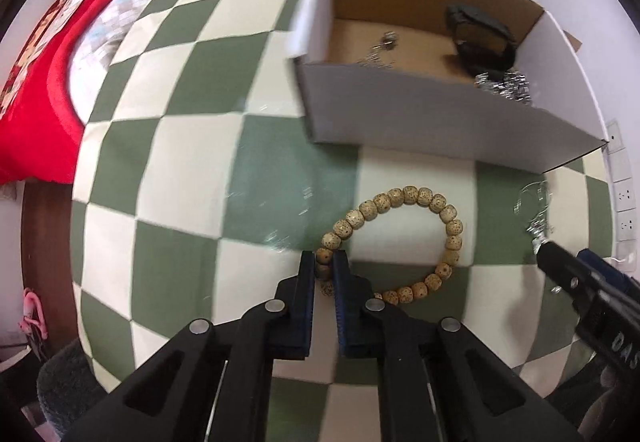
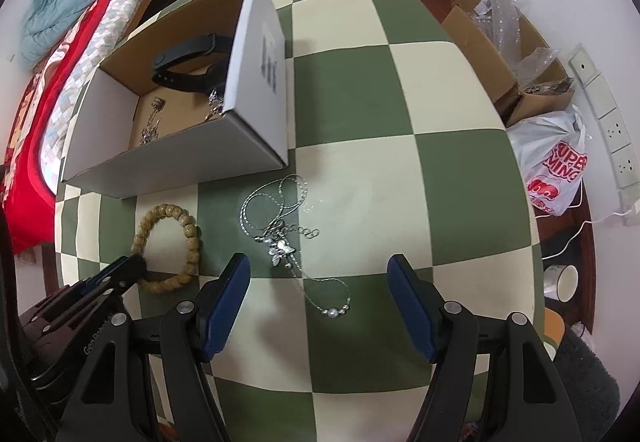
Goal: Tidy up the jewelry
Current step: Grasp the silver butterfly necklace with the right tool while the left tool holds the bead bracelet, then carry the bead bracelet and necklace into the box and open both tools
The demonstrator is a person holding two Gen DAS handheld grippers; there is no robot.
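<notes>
A tan beaded bracelet (image 1: 404, 238) lies on the green-and-cream checked table (image 1: 192, 170). My left gripper (image 1: 323, 262) is shut on the bracelet's near-left beads. The bracelet also shows in the right wrist view (image 2: 176, 246), with the left gripper's tips (image 2: 132, 268) on it. A silver chain necklace (image 2: 288, 238) lies between and ahead of my right gripper's fingers. My right gripper (image 2: 320, 274) is open and empty above the table. An open cardboard box (image 1: 432, 122) behind holds a black wristband (image 1: 480, 30) and silver jewelry (image 1: 504, 86).
A bed with a red blanket (image 1: 36, 94) lies left of the table. Cardboard boxes with bubble wrap (image 2: 508, 42), a white shopping bag (image 2: 556, 170) and a mug (image 2: 560, 282) stand on the floor at the right. Wall sockets (image 2: 608, 122) line the right wall.
</notes>
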